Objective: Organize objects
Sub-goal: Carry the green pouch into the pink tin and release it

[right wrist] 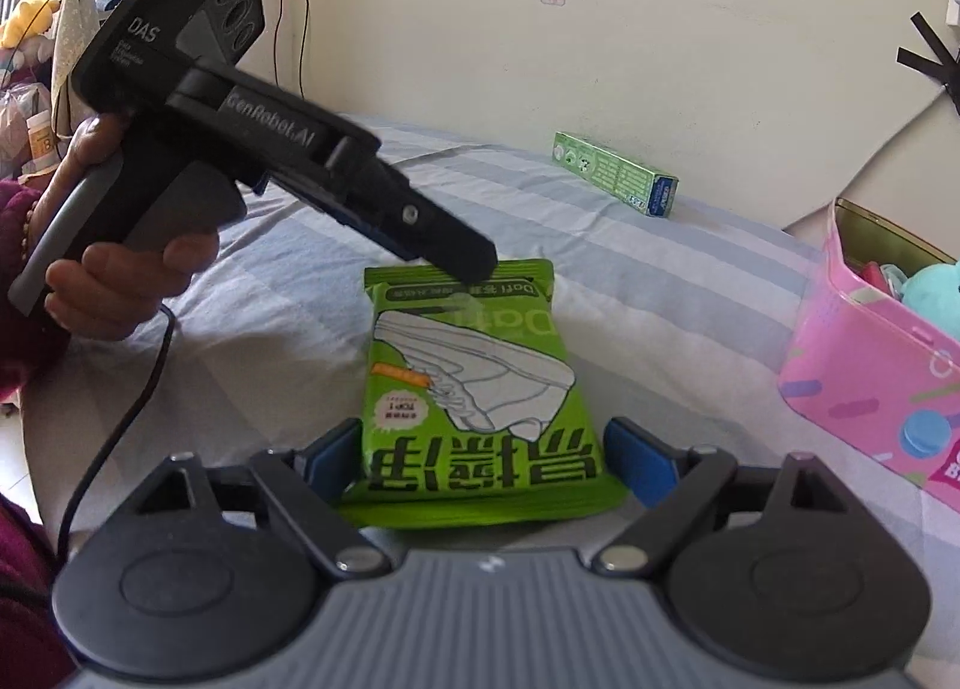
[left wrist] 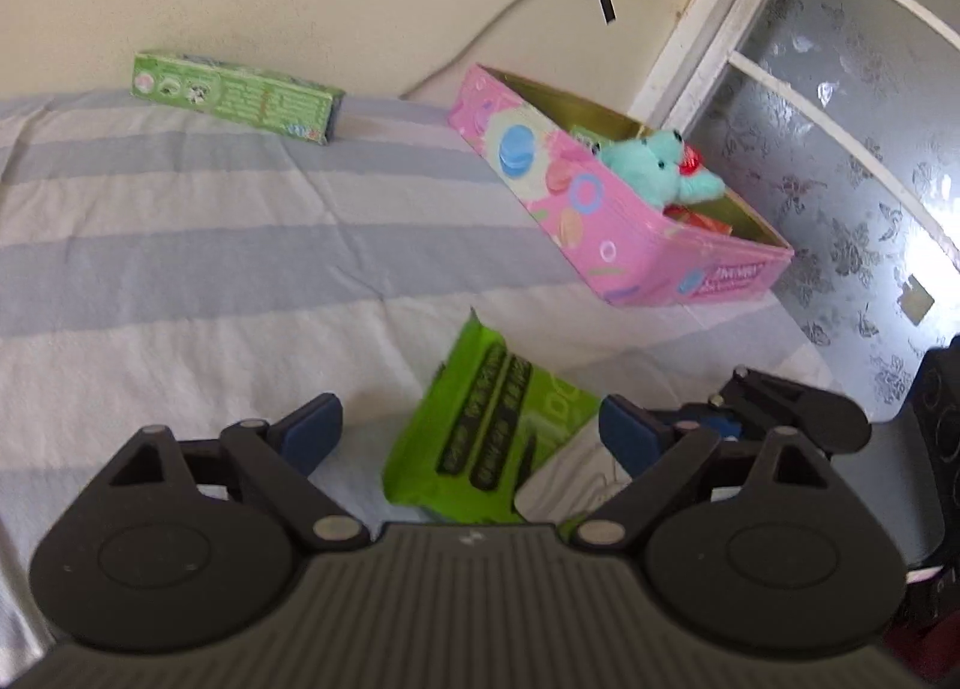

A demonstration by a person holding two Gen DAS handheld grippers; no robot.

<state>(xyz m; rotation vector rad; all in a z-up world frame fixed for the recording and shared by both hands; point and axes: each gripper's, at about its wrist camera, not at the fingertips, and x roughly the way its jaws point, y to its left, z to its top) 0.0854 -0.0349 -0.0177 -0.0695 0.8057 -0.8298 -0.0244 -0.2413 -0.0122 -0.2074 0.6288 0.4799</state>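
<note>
Green packet [right wrist: 474, 389] on bed, between spread right gripper [right wrist: 487, 458] fingers, ungripped

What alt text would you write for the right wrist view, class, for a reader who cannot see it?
A green wipes packet lies on a striped bedsheet between the open right gripper. The left gripper, held in a hand, hovers over its far end; a pink box sits right.

pouch: green wipes pouch [right wrist: 474, 389], shoe drawing, flat on striped bed
carton: long green carton [right wrist: 618, 182], lying by wall
box: open pink box [left wrist: 606, 209]; teal plush [left wrist: 657, 164] inside
</note>
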